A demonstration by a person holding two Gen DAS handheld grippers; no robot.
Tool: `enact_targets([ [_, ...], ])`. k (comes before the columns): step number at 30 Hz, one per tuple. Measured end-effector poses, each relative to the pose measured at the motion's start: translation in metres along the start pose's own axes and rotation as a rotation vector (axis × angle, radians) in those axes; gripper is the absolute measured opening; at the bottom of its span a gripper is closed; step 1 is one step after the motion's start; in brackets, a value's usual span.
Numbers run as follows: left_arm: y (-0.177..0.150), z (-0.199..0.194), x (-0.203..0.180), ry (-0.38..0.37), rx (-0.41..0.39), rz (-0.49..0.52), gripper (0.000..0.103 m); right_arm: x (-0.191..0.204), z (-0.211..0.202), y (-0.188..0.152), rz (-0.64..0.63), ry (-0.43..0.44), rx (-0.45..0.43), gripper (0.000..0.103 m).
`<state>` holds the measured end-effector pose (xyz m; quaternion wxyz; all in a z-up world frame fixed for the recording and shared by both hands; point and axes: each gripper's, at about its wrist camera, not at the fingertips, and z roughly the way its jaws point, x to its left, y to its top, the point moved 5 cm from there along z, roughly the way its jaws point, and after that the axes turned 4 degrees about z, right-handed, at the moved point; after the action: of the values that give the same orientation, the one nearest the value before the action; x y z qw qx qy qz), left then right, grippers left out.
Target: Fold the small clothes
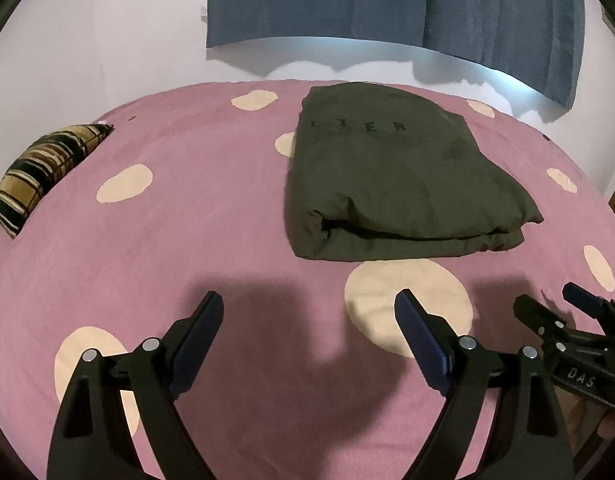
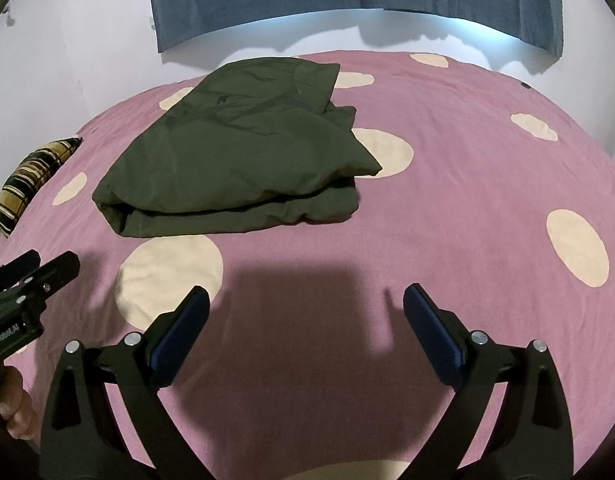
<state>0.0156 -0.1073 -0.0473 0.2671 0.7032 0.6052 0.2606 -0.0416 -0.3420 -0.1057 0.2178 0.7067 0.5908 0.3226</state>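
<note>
A dark olive garment (image 1: 391,176) lies folded into a thick rectangle on a pink bedsheet (image 1: 187,220) with cream spots, right of centre in the left wrist view and upper left of centre in the right wrist view. Faint dark lettering crosses its far end; its near edge shows stacked layers. The left tongs (image 1: 309,300) and right tongs (image 2: 306,294) both stand wide apart and empty at the bottom of their frames. A plaid pillow (image 1: 39,172) sits at the left edge, under a blue curtain (image 1: 387,0).
</note>
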Motion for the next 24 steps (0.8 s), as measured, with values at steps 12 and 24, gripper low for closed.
enact_targets([
  [12, 0.0003, -0.0031, -0.0025, 0.007, -0.012, -0.004, 0.086, 0.0018, -0.001, -0.0007, -0.005, -0.002, -0.001, 0.097],
  [24, 0.0017, -0.0037, -0.0003, 0.023, -0.02, -0.022, 0.09, 0.003, 0.0009, -0.0015, -0.011, 0.002, 0.006, 0.097],
])
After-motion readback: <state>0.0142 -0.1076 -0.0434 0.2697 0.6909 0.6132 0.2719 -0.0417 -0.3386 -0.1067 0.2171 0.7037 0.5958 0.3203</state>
